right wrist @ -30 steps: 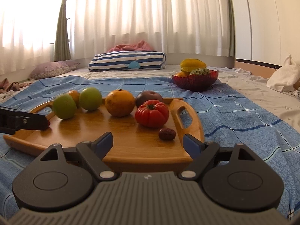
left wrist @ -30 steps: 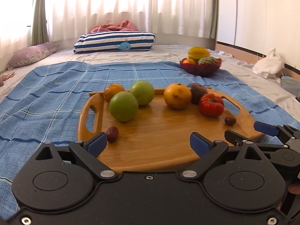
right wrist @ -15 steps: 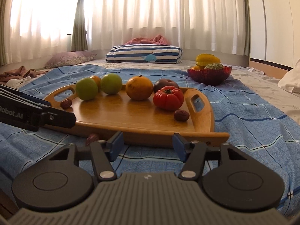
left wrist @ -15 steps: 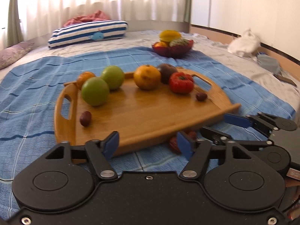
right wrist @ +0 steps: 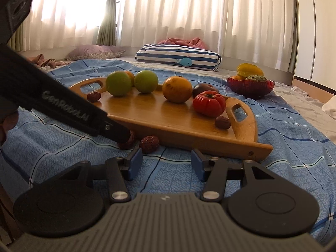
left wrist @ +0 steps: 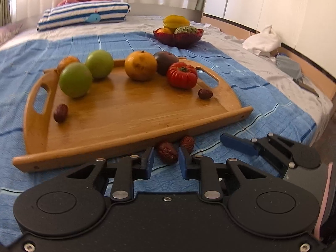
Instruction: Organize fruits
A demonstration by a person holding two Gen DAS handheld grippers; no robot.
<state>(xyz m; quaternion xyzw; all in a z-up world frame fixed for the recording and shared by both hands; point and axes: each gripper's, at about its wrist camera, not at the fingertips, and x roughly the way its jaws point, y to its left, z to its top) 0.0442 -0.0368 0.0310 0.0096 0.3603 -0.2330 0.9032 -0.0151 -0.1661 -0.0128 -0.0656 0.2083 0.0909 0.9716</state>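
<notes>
Left tool [left wrist: 166,163] clamped on a red date [left wrist: 167,152] lying on the blue blanket [left wrist: 262,96] just before the wooden tray [left wrist: 134,113]; right tool [right wrist: 166,164] closing on nothing, second date [right wrist: 149,144] beside its left pad.

Daylight glares through the curtains [right wrist: 168,10] far beyond the claw, blowing out the window; fruit shadows fall toward the camera. Fisheye bends the edges; slight blur.
</notes>
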